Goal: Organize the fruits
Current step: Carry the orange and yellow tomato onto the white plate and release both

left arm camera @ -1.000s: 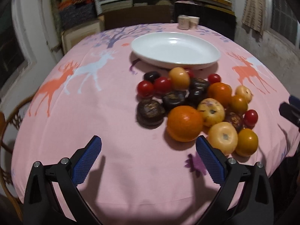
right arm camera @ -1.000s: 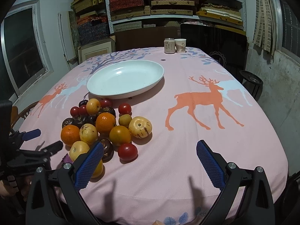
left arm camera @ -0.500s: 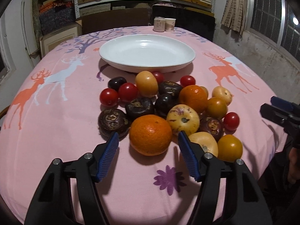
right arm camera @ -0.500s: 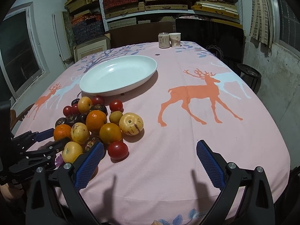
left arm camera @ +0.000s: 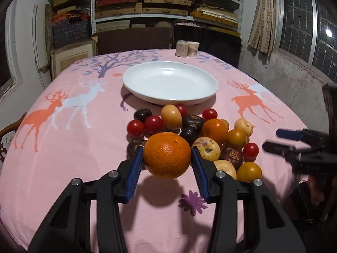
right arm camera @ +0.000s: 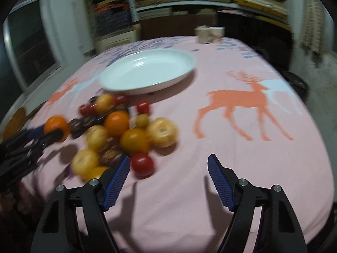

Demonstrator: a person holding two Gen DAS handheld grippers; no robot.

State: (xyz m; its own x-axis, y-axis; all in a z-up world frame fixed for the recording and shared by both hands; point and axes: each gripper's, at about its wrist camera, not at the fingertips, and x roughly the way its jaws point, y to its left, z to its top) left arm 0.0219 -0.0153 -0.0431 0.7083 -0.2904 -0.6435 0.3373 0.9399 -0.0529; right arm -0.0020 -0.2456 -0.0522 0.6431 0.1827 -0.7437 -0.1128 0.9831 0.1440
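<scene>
A pile of fruit [left arm camera: 214, 130] with oranges, yellow fruits, red tomatoes and dark fruits lies on the pink deer tablecloth in front of an empty white plate [left arm camera: 168, 80]. My left gripper [left arm camera: 166, 149] is closing on the big orange [left arm camera: 166, 160]. Both blue pads touch its sides, and a shadow lies beneath it. The right wrist view is blurred. There my right gripper [right arm camera: 169, 157] hovers over bare cloth just right of a red tomato [right arm camera: 142, 164], jaws closing with nothing between them. The left gripper [right arm camera: 48, 135] with the orange [right arm camera: 55, 126] shows at the far left.
Two small cups [left arm camera: 187, 48] stand at the table's far edge behind the plate [right arm camera: 147, 71]. A wooden chair [left arm camera: 8, 130] sits by the left edge. Shelves with stacked boxes fill the back wall. The right gripper [left arm camera: 280, 141] reaches in at the right.
My left gripper has moved in on the big orange and closed around it; the orange now looks slightly raised. My right gripper's jaws have narrowed and it has shifted closer to the fruit.
</scene>
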